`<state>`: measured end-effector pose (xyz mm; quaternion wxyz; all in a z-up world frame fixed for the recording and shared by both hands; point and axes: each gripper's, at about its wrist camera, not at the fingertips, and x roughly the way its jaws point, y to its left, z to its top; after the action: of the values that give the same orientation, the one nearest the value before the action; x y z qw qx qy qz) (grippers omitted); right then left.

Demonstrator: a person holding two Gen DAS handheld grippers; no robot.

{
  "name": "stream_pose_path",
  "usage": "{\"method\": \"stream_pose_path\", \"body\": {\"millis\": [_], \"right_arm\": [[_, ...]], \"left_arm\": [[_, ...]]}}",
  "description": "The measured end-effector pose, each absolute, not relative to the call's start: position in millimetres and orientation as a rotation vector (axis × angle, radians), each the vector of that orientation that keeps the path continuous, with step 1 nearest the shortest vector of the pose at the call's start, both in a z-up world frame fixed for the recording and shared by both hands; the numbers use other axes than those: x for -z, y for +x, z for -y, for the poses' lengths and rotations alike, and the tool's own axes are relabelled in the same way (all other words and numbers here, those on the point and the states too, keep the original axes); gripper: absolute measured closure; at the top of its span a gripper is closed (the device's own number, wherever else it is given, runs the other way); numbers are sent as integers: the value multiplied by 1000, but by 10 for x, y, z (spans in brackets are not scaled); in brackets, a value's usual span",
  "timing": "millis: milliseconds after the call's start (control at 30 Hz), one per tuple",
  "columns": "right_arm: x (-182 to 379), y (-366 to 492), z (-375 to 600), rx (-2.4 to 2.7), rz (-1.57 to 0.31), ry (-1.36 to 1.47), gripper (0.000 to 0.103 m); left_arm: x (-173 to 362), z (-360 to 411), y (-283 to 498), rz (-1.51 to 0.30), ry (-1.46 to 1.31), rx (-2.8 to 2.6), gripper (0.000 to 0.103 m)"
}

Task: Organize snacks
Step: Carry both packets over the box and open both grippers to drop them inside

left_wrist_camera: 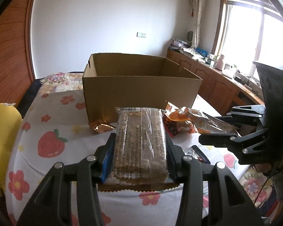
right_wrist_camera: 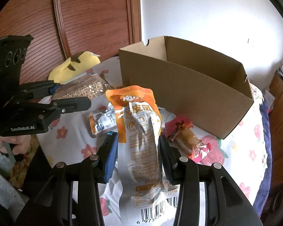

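Observation:
My left gripper is shut on a clear pack of brown grain bars, held above the flowered tablecloth in front of the open cardboard box. My right gripper is shut on an orange-and-white snack pouch, lifted off the table short of the same cardboard box. In the left wrist view the right gripper stands at the right with the pouch in it. The right wrist view shows the left gripper at the left with the grain pack.
Loose snacks lie on the cloth: a gold wrapper, an orange-red packet, a small white-orange packet and a red-wrapped snack. A yellow plush toy sits at the table's left. Wooden cabinets run along the window wall.

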<state>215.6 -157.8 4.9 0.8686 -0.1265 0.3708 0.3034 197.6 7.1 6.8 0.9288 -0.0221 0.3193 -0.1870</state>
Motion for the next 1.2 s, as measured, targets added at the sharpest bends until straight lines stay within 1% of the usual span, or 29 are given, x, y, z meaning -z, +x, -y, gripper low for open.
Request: {"method": "stream_pose_path", "body": {"millis": [467,833,1200], "right_arm": [[-347,2313,1643,-596,-689,-278,61],[-564,2750,1638,-568,-624,-272,61],[-619,3296,1659,-523,-570,-233,61]], "left_arm": [[-160,-75,2201,-622,-53,378,57],[-510,-43,2621,-537,-51,367,57],[-566,-10,3198,-507,-66,348,57]]}}
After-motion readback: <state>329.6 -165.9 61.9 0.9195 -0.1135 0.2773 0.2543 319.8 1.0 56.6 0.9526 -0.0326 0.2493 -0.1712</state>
